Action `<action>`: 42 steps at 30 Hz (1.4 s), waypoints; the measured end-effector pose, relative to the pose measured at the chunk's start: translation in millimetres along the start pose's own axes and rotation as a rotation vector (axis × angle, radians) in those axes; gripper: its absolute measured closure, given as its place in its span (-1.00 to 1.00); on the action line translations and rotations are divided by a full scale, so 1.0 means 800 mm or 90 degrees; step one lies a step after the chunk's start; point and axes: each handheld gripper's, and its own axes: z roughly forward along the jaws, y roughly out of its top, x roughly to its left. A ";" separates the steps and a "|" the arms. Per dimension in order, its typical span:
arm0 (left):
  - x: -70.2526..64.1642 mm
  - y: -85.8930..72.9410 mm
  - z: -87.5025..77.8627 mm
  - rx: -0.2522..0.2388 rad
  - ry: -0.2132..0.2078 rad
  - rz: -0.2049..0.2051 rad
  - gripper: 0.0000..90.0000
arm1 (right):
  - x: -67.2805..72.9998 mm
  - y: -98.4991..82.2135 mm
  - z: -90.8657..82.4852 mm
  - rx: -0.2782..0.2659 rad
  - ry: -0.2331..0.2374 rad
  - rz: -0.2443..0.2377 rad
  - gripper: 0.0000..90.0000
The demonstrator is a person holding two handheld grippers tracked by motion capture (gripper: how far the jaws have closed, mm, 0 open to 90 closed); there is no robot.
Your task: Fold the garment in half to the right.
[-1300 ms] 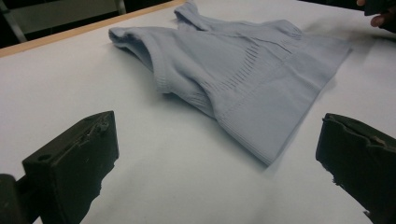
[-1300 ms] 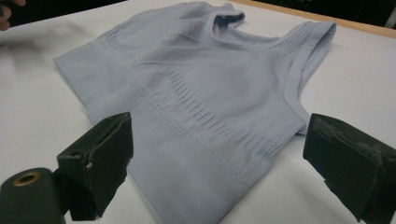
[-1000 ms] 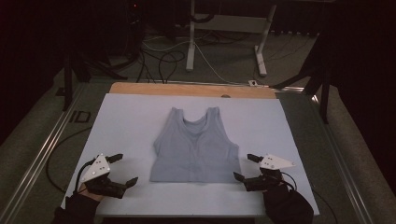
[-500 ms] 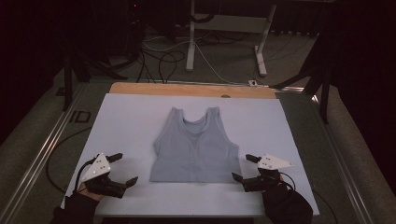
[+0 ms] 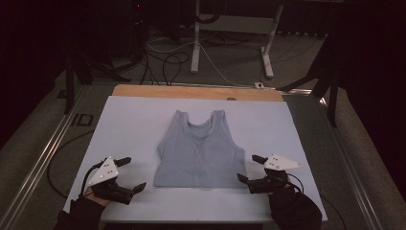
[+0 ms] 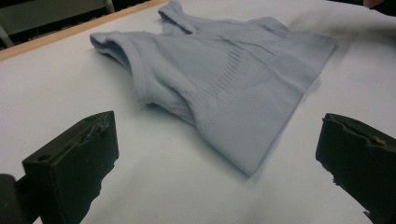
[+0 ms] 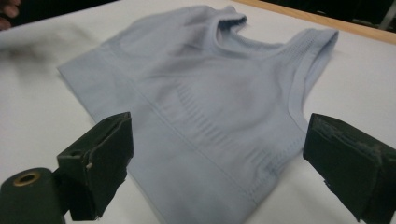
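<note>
while the grey crop top [image 5: 199, 151] lies flat on the white table [image 5: 129, 120], the left gripper [image 5: 130, 175] and right gripper [image 5: 249, 168] flank its hem, both spread wide and empty.

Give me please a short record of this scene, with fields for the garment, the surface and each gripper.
garment: grey-blue top, flat, straps away from the person
surface: white sheet on the table
left gripper: open, near the top's lower left corner, apart from it
right gripper: open, at the top's lower right corner; contact cannot be told
</note>
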 end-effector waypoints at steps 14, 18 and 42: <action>-0.002 0.022 0.003 0.008 -0.020 -0.012 -0.99 | -0.007 0.057 0.005 -0.037 0.024 -0.017 -0.81; -0.003 0.028 0.006 0.017 -0.024 -0.004 -0.99 | -0.008 0.070 0.011 -0.038 0.023 -0.031 -0.81; -0.014 0.044 0.021 0.052 -0.008 -0.005 -0.99 | -0.010 0.158 0.105 -0.036 0.077 -0.078 -0.81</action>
